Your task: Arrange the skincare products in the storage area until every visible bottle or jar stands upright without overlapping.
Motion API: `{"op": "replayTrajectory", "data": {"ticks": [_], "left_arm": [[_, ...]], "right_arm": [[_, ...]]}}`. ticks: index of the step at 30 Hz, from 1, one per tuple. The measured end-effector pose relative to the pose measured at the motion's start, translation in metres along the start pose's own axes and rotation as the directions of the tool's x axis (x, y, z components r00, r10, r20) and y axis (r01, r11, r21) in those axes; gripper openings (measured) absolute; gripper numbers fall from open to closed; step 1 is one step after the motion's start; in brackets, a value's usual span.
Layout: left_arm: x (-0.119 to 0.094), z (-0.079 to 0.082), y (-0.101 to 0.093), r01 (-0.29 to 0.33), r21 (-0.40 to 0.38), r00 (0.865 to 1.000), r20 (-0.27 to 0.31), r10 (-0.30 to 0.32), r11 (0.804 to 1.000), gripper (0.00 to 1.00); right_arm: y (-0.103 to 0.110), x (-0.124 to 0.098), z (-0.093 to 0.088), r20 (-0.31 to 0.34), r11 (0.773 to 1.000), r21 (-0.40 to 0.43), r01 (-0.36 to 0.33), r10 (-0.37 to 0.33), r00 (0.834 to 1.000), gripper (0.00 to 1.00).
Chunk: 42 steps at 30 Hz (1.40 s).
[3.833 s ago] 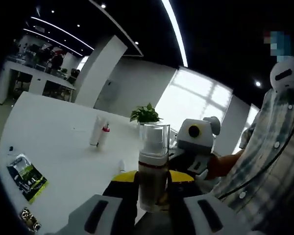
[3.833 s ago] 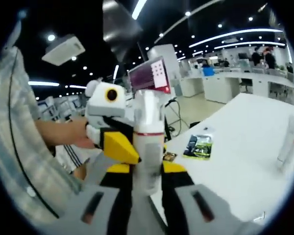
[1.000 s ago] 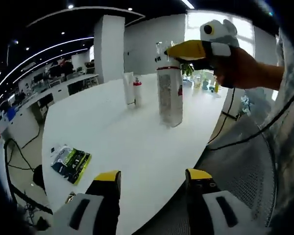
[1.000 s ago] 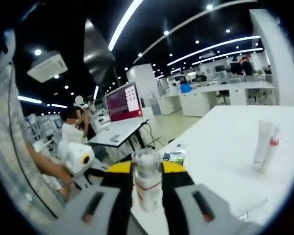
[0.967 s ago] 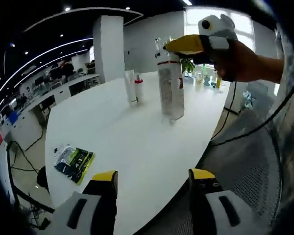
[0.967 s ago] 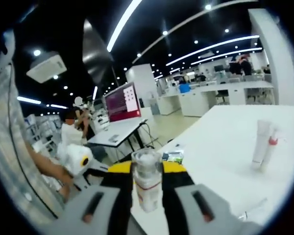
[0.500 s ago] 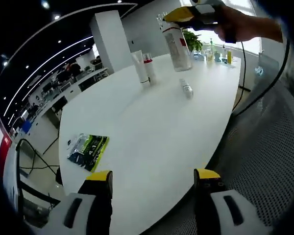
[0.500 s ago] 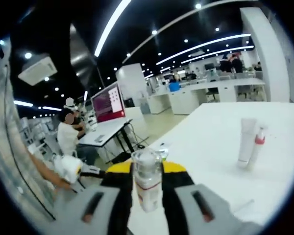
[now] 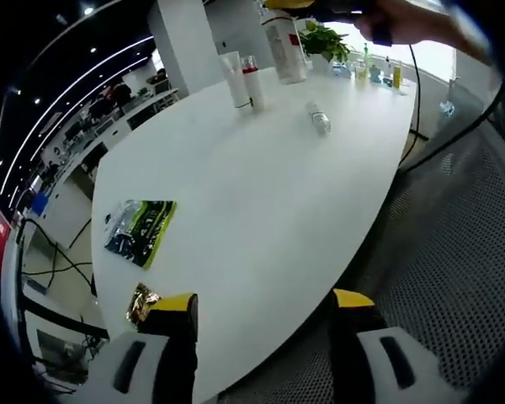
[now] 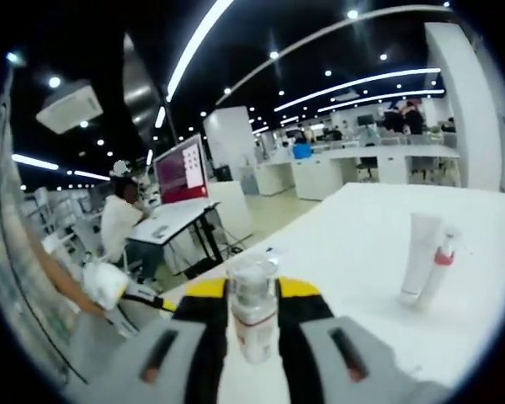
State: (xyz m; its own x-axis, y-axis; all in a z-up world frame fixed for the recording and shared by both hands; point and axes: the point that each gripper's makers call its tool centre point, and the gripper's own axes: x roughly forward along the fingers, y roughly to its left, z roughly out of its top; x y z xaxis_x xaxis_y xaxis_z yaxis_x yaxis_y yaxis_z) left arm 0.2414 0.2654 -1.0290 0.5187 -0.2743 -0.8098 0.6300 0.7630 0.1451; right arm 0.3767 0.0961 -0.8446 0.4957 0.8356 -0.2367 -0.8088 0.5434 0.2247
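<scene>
White desk [image 9: 261,194], large and oval. Right gripper [image 10: 252,316]: fingers clamped on a clear bottle [image 10: 252,324], red band, upright, off the desk; same bottle [image 9: 284,46] seen above the desk's far end. Left gripper [image 9: 265,316]: fingers wide, holding nothing, at the near edge. Far end: white tube [image 9: 233,77] touching a red-collared pump bottle [image 9: 252,82], both upright. Green packet [image 9: 139,231] left. Small bottle [image 9: 318,119] lying flat, right.

A round-edged white table [image 9: 261,194] in an open-plan office.
A green and black foil packet [image 9: 139,231] lies flat near the table's edge, a small gold wrapper [image 9: 140,302] closer to that edge; a leafy green potted plant [image 9: 323,39] stands at the table's far side.
</scene>
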Motion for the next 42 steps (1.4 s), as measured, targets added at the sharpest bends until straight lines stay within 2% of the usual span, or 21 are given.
{"op": "replayTrajectory", "data": {"ticks": [8, 18, 21, 26, 39, 42], "left_arm": [[0.0, -0.005, 0.001, -0.005, 0.003, 1.0, -0.017, 0.005, 1.0, 0.61], [0.001, -0.011, 0.001, 0.003, -0.006, 0.999, -0.039, -0.004, 1.0, 0.57], [0.001, -0.016, 0.0, 0.009, -0.002, 0.998, -0.061, -0.009, 1.0, 0.54], [0.001, -0.018, 0.001, 0.007, -0.01, 0.998, -0.067, -0.008, 1.0, 0.53], [0.002, -0.021, -0.001, 0.017, -0.019, 0.997, -0.07, -0.019, 1.0, 0.53], [0.002, -0.021, -0.001, 0.021, -0.02, 0.997, -0.072, -0.023, 1.0, 0.52]], "right_arm": [[-0.024, -0.005, -0.018, -0.012, 0.999, -0.021, 0.027, -0.027, 1.0, 0.19], [-0.057, -0.012, -0.017, -0.013, 0.996, -0.048, 0.075, -0.076, 0.997, 0.19], [-0.066, -0.009, -0.018, -0.019, 0.994, -0.069, 0.09, -0.091, 0.996, 0.19], [-0.08, -0.001, -0.019, -0.013, 0.989, -0.099, 0.107, -0.109, 0.994, 0.2], [-0.108, 0.027, -0.019, -0.025, 0.976, -0.194, 0.097, -0.104, 0.994, 0.2], [-0.115, 0.029, -0.014, 0.002, 0.974, -0.2, 0.104, -0.105, 0.994, 0.2]]}}
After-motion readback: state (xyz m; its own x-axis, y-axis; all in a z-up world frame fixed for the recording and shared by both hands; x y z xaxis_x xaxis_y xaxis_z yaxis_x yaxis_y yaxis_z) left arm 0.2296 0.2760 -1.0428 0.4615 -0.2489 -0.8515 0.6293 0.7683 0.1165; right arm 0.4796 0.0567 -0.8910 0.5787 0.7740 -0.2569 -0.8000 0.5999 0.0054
